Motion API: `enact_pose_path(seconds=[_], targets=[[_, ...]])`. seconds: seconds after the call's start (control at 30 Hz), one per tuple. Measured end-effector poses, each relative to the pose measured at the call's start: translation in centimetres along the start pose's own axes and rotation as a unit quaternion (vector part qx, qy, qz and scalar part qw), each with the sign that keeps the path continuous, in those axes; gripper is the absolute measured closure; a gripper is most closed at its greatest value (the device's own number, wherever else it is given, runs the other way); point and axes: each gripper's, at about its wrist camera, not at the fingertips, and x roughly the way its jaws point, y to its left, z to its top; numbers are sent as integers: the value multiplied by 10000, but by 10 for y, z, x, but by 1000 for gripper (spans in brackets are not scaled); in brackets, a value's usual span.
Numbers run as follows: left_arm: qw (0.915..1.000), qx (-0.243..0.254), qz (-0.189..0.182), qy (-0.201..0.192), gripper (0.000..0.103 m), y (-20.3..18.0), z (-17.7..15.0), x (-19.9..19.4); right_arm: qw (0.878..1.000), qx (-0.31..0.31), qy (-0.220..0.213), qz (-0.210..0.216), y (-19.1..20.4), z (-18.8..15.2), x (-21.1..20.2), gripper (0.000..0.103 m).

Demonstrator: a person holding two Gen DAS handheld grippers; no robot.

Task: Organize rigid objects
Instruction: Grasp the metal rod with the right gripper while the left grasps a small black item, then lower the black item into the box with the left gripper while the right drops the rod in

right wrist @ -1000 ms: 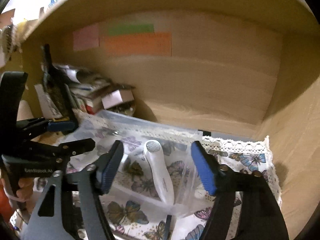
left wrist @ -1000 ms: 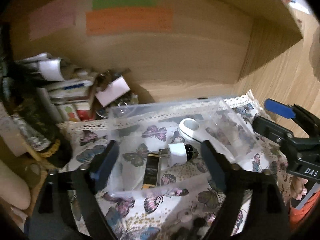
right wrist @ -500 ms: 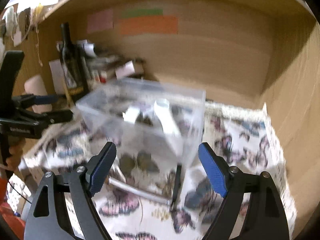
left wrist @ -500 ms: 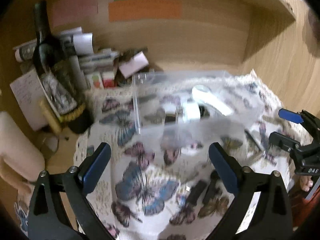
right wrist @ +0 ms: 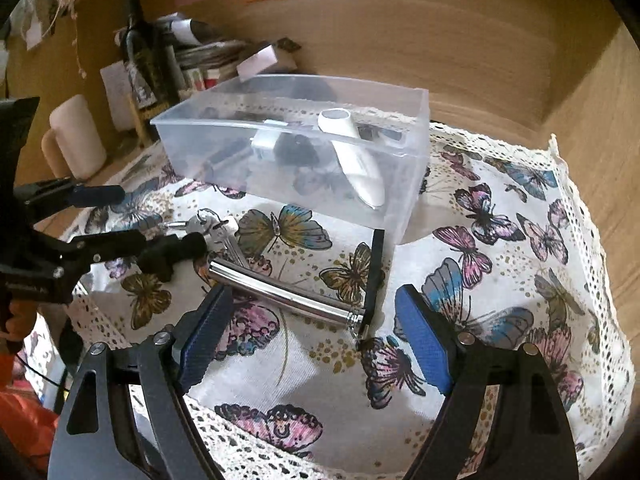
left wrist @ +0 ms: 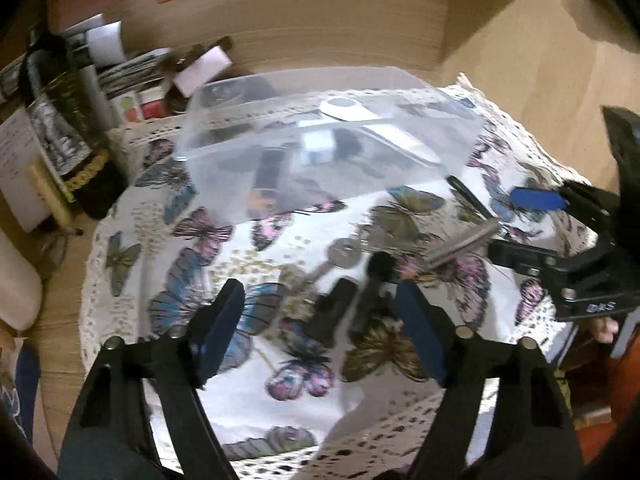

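The left wrist view is blurred by motion, so the things inside the clear box (left wrist: 320, 152) show only as soft white and dark shapes. The keys (left wrist: 344, 254) near the left gripper's fingers (left wrist: 220, 320) are smeared. In the right wrist view, the left gripper (right wrist: 116, 216) hides part of the key bunch (right wrist: 212, 228). The clutter at the far left (right wrist: 200, 60) is too small to tell apart.

cloth (right wrist: 500, 240): white, butterfly print | box (right wrist: 416, 148): clear | tube (right wrist: 280, 292): silver | bottle (right wrist: 140, 52): dark
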Motion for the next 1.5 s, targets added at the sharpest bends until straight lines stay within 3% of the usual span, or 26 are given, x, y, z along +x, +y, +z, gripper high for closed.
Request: enact_pose_path(seconds=[0.23,0.43,0.53,0.7,0.8,0.9,1.0,1.07,1.13,1.37,1.5], targets=[[9992,166,-363,88,50,-15,-4,4,9991,-29,432,25,3,9,27,28],[9982,221,-481,292,61,-20,-8,15,9983,-187,518,171,11,6,27,72],[9971,254,-643,327,63,-23,-7,16,9982,-213,484,270,14,-1,20,89],[9959,259,-710,491,64,-27,-2,29,9974,-244,500,465,17,-10,10,89],[9960,275,-674,509,64,-28,2,35,9981,-238,445,356,14,-12,6,88],[9966,278,-608,473,75,-29,6,38,9982,-165,489,298,14,-6,13,87],[9974,328,-517,387,75,-32,6,37,9984,-144,496,233,16,0,25,81],[9979,315,-463,321,76,-31,5,34,9987,-164,452,169,20,2,28,82],[9983,267,-440,262,76,-26,4,27,9988,-188,410,170,22,3,28,89],[9992,65,-329,-198,76,-9,14,-3,9995,-194,142,217,23,5,3,89],[9981,-50,-270,-559,76,-1,26,-21,9995,-62,-260,174,15,21,-22,89]])
